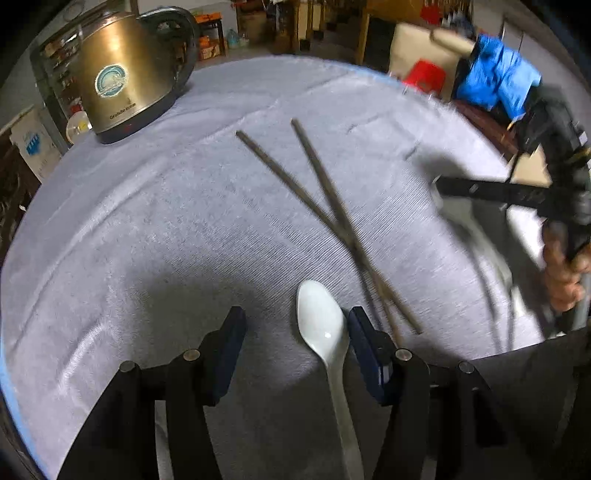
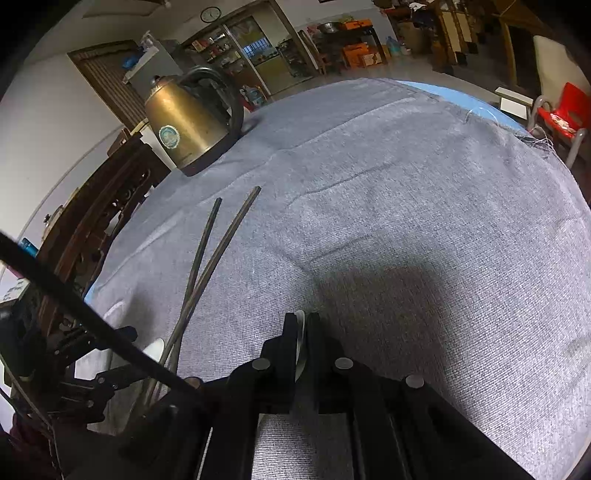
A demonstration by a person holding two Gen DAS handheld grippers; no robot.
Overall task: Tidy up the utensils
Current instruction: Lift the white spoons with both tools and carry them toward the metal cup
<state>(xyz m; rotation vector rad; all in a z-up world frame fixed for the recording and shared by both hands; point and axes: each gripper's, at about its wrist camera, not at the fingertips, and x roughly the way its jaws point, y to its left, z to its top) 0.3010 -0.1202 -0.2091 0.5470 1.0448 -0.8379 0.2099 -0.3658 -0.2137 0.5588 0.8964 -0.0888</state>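
Only the left view shows the white spoon (image 1: 325,332) whole, inside the open left claw (image 1: 295,328); right claw (image 2: 300,325) pinches a thin pale utensil (image 2: 300,345) at lower centre.

Table (image 2: 424,177) — round, draped in a grey woven cloth (image 1: 147,221), a light-blue edge showing at the upper right of the right wrist view. Kettle (image 2: 184,125), brass-coloured with a black handle, standing on the cloth at upper left. Wall clock (image 2: 211,14), round, top centre-left. Brown door (image 2: 107,81), upper left, set in a white wall. Glass-fronted shelving (image 2: 236,51) stocked with small goods, upper centre. Orange boxes (image 2: 356,51) on dark shelves, top centre-right. Red plastic chair (image 2: 565,110) at the right edge. Carved dark wooden furniture (image 2: 96,221) along the left side. Floor pale — lit unevenly, shadows falling across the cloth.
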